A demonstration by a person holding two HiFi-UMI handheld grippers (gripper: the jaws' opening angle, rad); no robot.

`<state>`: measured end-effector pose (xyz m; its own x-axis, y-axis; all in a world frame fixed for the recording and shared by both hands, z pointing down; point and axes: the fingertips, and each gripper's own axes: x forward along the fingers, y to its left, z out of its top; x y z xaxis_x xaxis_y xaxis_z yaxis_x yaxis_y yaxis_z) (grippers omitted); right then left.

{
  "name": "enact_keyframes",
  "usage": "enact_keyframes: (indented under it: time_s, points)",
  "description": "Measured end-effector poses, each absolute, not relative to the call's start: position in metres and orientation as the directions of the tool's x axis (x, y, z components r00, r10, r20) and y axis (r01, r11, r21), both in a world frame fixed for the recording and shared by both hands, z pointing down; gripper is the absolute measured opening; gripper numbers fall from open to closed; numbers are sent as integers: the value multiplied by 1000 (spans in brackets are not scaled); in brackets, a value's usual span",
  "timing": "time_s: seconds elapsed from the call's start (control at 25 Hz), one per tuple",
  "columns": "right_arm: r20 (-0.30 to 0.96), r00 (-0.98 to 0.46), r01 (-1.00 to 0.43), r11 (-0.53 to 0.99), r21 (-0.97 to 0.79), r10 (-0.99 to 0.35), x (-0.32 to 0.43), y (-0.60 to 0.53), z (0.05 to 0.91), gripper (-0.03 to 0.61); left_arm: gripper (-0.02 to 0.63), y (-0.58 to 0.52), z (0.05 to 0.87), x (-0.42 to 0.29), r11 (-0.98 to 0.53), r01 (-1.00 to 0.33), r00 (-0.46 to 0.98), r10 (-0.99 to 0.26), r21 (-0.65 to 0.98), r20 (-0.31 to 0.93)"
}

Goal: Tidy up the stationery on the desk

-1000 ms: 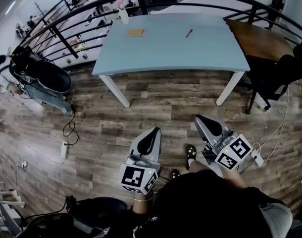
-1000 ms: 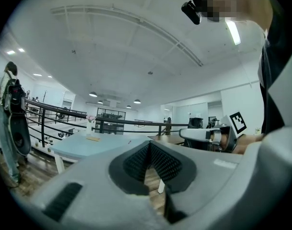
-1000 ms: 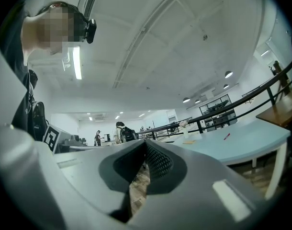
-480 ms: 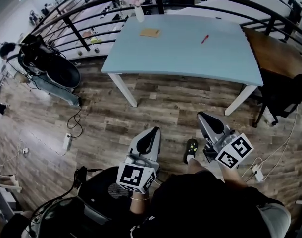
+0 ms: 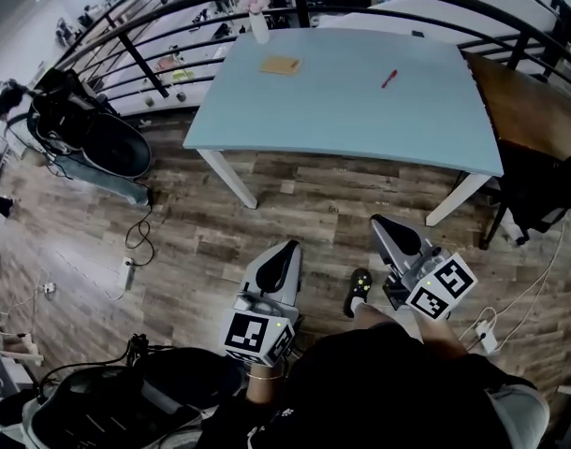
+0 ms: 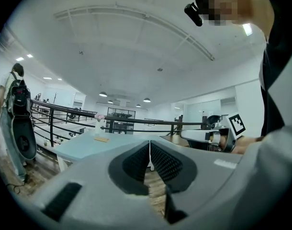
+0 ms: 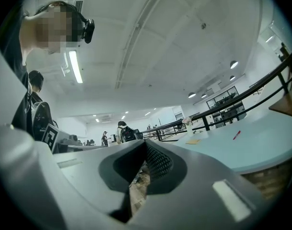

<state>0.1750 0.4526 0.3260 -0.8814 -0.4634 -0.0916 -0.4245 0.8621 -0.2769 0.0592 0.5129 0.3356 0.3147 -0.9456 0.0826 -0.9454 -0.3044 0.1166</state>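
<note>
The desk (image 5: 342,110) has slid a touch lower in the head view since half a second ago; both grippers stay low, well short of it. On it, left to right, lie one white bottle (image 5: 258,28) at the far edge, one flat tan notepad (image 5: 280,65), and one red pen (image 5: 388,79) lying aslant at the pad's 3 o'clock, well apart. The left gripper (image 5: 284,251), at 6 o'clock, is clenched on nothing. The right gripper (image 5: 384,224), at its 3 o'clock, is likewise clenched and empty.

Red pen (image 5: 388,79), tan pad (image 5: 280,65) on desk (image 5: 342,110)
</note>
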Motion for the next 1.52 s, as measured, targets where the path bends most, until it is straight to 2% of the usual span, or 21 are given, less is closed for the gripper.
enact_keyframes:
  time_s: [0.36, 1.0, 1.52]
  points:
    - [-81, -873, -441, 850, -290, -480, 176, 391, 337, 9, 8, 453, 347, 55, -300, -945, 315, -943, 131, 106]
    - [-118, -916, -332, 890, -313, -383, 163, 276, 322, 9, 15, 351, 321, 47, -197, -977, 206, -971, 80, 119]
    - [-133, -918, -314, 889, -332, -374, 176, 199, 320, 8, 21, 279, 312, 52, -151, -987, 157, -977, 57, 142]
